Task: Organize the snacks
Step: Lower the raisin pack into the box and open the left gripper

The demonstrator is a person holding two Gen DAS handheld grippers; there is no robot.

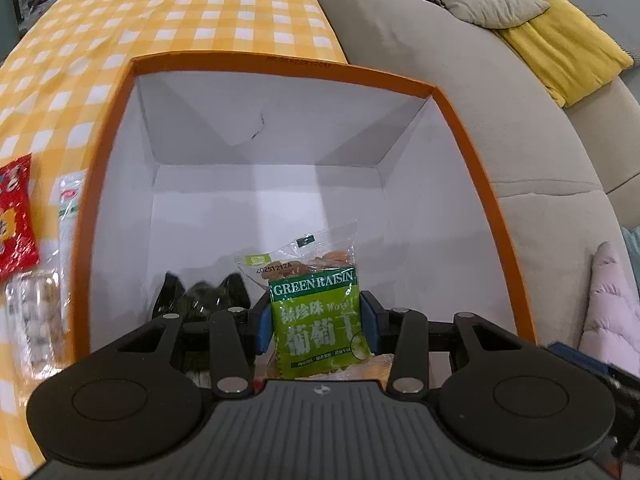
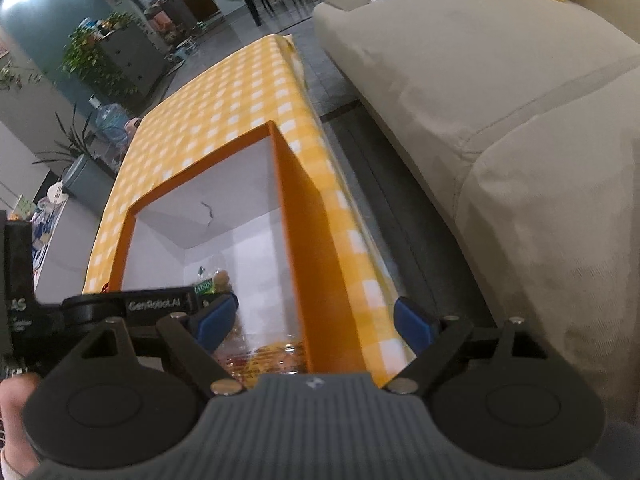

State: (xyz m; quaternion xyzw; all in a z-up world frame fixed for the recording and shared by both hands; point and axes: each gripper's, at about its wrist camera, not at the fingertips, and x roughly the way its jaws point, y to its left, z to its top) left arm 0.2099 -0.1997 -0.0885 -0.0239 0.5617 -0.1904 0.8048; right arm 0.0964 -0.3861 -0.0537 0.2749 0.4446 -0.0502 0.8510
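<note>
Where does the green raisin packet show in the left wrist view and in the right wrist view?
Left wrist: green raisin packet at lower centre, between the left gripper pads, over the orange box.
Right wrist: only its top edge peeks out at lower left, inside the box.
Shared landmark: the dark crack on the box's white inner wall.

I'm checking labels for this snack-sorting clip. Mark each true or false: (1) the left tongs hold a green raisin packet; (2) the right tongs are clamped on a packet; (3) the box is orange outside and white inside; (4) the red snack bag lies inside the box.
1. True: the left tongs grip the green raisin packet over the box.
2. False: the right tongs stand open astride the box's right wall, gripping nothing.
3. True.
4. False: the red snack bag lies outside on the checked tablecloth.
</note>
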